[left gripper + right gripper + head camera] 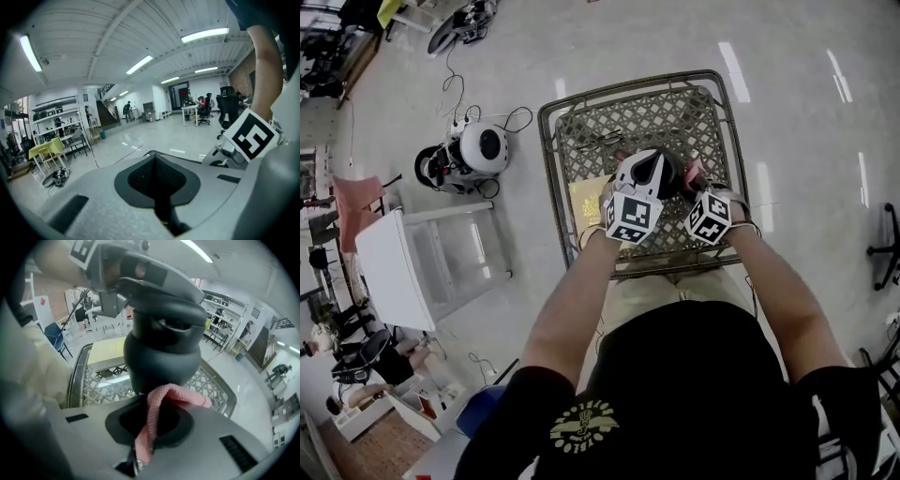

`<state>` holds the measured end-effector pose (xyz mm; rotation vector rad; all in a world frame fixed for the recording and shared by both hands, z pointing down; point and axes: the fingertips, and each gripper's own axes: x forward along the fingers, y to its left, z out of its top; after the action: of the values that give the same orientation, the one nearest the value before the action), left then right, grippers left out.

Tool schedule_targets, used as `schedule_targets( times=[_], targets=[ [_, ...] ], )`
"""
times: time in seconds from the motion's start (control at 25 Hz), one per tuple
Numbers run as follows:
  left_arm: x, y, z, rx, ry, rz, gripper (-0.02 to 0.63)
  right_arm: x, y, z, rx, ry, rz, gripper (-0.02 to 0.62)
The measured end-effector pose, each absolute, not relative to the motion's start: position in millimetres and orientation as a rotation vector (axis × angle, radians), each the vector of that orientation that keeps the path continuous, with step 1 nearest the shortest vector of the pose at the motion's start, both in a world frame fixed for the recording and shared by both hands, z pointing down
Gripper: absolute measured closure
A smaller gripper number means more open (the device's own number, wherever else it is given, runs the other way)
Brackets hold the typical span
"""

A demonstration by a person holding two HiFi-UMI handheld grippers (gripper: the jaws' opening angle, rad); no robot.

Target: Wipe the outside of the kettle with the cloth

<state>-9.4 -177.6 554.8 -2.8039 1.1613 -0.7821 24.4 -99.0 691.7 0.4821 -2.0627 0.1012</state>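
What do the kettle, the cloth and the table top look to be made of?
Kettle: dark grey, matte and smooth with soft highlights; plastic or coated metal, cannot tell which.
Cloth: pink knitted or woven textile, with a visible ribbed texture, limp.
Table: likely metal, an open lattice top in a shiny tubular rim.

Dark grey, almost black kettle (164,348). Pink cloth (154,418) with a fine knitted weave. Bench (675,112) top in a grey-brown diamond lattice, edged by a silver metal rim; a pale yellow sheet (586,202) lies on it. Marker cubes (633,216) show black-and-white squares. Black T-shirt (675,375) with a yellow emblem. Glossy light grey floor (797,122).
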Motion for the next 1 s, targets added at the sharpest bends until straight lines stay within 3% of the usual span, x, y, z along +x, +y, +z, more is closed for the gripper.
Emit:
schedule_targets(
  times=[0.68,1.0],
  targets=[
    [-8.9,-176.0,553.9,-2.779,1.162,-0.773,0.601,-66.6,-44.9,668.8,0.398,-2.225,0.177,0.572],
    [-7.7,-178.4,551.9,-2.780,1.156,-0.770,0.601,-15.8,-62.4,696.2,0.494,-2.125,0.267,0.572]
  ],
)
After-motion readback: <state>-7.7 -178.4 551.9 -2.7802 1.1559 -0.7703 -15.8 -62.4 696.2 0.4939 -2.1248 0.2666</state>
